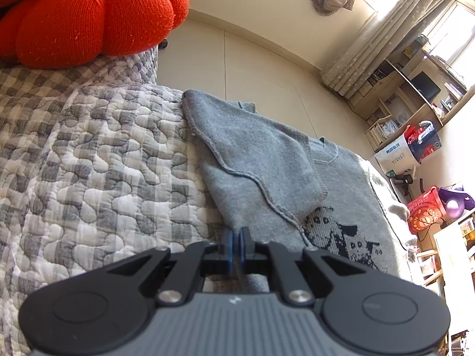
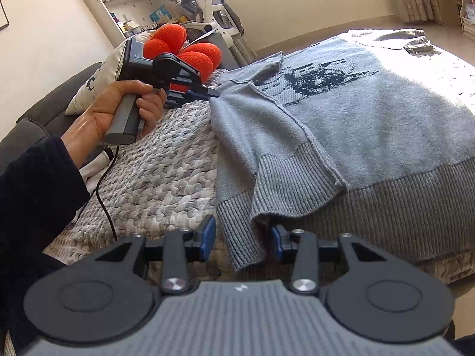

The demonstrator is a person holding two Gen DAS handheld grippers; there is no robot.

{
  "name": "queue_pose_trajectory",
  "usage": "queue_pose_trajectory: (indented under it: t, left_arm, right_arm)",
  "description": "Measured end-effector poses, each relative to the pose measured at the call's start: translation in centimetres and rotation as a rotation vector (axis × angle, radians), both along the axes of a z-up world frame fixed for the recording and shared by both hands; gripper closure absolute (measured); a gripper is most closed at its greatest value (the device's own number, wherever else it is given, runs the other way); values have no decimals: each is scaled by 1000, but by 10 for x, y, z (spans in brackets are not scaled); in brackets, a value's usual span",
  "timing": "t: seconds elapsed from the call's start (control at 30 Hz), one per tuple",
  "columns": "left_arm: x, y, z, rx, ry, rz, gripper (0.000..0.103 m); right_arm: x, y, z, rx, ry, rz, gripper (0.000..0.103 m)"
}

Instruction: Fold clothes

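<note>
While the grey knitted sweater with a dark animal motif (image 2: 371, 112) lies spread on the grey-and-white checked quilted bedcover (image 2: 166, 172), I log one side panel already folded inward over the body.

Item, left gripper (image 1: 236, 238): blue pads pressed together, and seen from the right wrist they pinch the upper edge of the folded flap near the shoulder.

Item, right gripper (image 2: 242, 238): jaws narrow but apart, straddling the ribbed hem corner (image 2: 246, 237) at the near edge; the pads do not yet appear to press the knit.

Item, red knitted pumpkin-shaped cushion (image 1: 89, 17): far left, clear of the garment.

Item, my left hand (image 2: 118, 109) in a dark sleeve, gripping the handle, cable trailing.

Step in hand, as I judge it: securing both ends of the left side fold. Next I need to close the right jaws on the hem, then carry both ends evenly so the flap lies flat without dragging the body.
</note>
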State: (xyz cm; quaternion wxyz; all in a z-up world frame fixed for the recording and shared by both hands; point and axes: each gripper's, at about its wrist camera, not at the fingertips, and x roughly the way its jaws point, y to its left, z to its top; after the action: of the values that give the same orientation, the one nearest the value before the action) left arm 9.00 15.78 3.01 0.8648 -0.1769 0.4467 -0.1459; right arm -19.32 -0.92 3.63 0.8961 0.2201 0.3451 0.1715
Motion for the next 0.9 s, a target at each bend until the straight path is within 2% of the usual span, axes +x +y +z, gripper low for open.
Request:
queue_pose_trajectory:
  t: [0.07, 0.17, 0.23, 0.33, 0.4, 0.47, 0.53, 0.67, 0.77, 0.9]
  left_arm:
    - [0, 3, 1, -6, -1, 1, 99]
    - [-1, 6, 5, -17, -4, -3, 99]
    - [-1, 4, 7, 12, -10, -21, 99]
    - [-2, -8, 7, 120, -29, -74, 98]
    - [-3, -15, 3, 190, -28, -94, 98]
    - [-3, -16, 0, 210, -28, -103, 97]
    - [-1, -12, 0, 213, -33, -91, 97]
    - [1, 0, 1, 210, -33, -62, 97]
    - [1, 4, 0, 186, -26, -61, 97]
    - [0, 5, 1, 112, -18, -62, 97]
  right_arm:
    - [1, -8, -6, 115, 20, -6, 95]
    - [-7, -16, -7, 310, -19, 34, 96]
    - [-10, -12, -4, 374, -32, 90, 96]
    - [-3, 3, -10, 291, 26, 117, 95]
    - [2, 9, -19, 225, 78, 101, 90]
    - [2, 13, -26, 203, 105, 110, 89]
    - [1, 16, -25, 192, 106, 135, 89]
    - [-1, 14, -4, 156, 38, 161, 88]
    - [-1, -6, 11, 135, -18, 66, 88]
    - [1, -25, 12, 123, -12, -15, 88]
